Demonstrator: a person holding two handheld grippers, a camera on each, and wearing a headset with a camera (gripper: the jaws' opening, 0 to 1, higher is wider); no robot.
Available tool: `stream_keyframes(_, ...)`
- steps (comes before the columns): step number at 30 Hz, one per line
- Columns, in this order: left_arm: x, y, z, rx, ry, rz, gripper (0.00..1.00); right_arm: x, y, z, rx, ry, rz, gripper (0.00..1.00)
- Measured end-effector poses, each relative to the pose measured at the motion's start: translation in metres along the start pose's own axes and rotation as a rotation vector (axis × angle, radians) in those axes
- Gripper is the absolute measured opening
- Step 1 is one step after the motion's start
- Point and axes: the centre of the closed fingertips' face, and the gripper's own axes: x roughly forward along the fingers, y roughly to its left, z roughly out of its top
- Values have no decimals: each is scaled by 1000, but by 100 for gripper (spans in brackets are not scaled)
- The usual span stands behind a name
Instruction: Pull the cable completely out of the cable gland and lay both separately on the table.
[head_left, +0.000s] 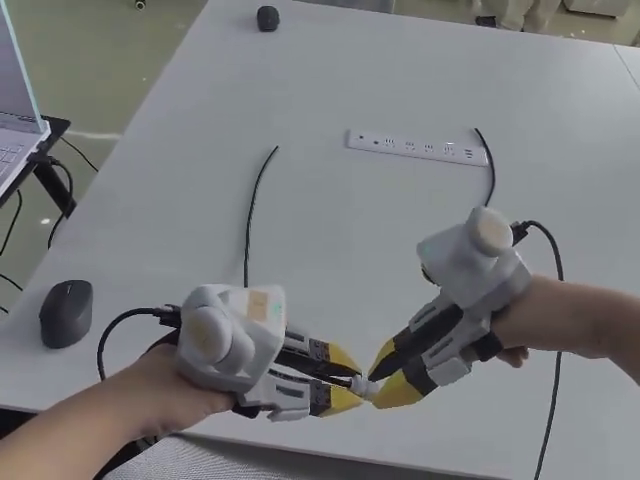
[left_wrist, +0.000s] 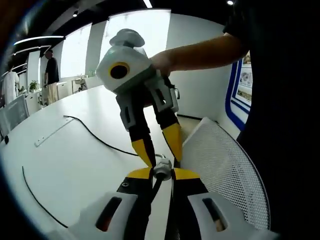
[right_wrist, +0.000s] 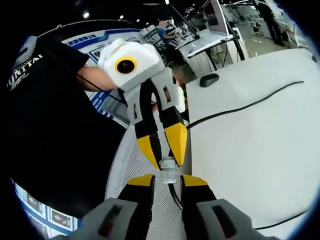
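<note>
A small pale grey cable gland (head_left: 366, 386) hangs in the air just past the table's front edge, between the two gripper tips. My left gripper (head_left: 352, 382) comes in from the left and is shut on the gland (left_wrist: 162, 169), which sits right between its yellow tips. My right gripper (head_left: 380, 378) meets it from the right, tip to tip. Its jaws are shut on the thin black cable (right_wrist: 175, 194) where the cable leaves the gland (right_wrist: 169, 169) and runs back between them. From the left gripper view, the right gripper (left_wrist: 162, 154) reaches down onto the gland.
On the white table (head_left: 400, 60) lie a loose black cable (head_left: 250, 210), a white power strip (head_left: 417, 147) with its lead, a dark mouse (head_left: 66, 312) at the left edge and a dark round object (head_left: 267, 17) far back. A mesh chair (left_wrist: 220, 165) sits below the grippers.
</note>
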Motion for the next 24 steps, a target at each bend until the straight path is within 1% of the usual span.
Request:
stream_keyframes(1,1,-1,0,1,2,-4,15,0,-1,0,0,-2,-1,15)
stream_keyframes(4,3,-2,0,8,11,-10,15,0,-1,1,25,-24,16,14)
stream_keyframes(8,4,-3,4,7,1,-14,15,1,3,-3,23,-3,38,10)
stream_keyframes(11,5,-2,3,9,3,-15,15,1,1,-3,17,0,32,9)
stream_keyframes(13,5,-2,4,8,4,-16,15,1,1,-3,34,-4,30,8)
stream_keyframes(14,5,-2,4,7,6,-16,15,1,2,-2,30,-5,28,8)
stream_keyframes(15,5,-2,3,8,8,-16,15,2,2,-2,16,-7,19,8)
stream_keyframes(18,4,-1,1,3,16,-13,15,4,2,-2,4,0,4,7)
stream_keyframes(20,4,0,0,-1,19,-4,15,5,0,-1,-42,10,-25,7)
stream_keyframes(24,3,3,-3,-32,13,20,15,6,-3,0,-100,15,-85,7)
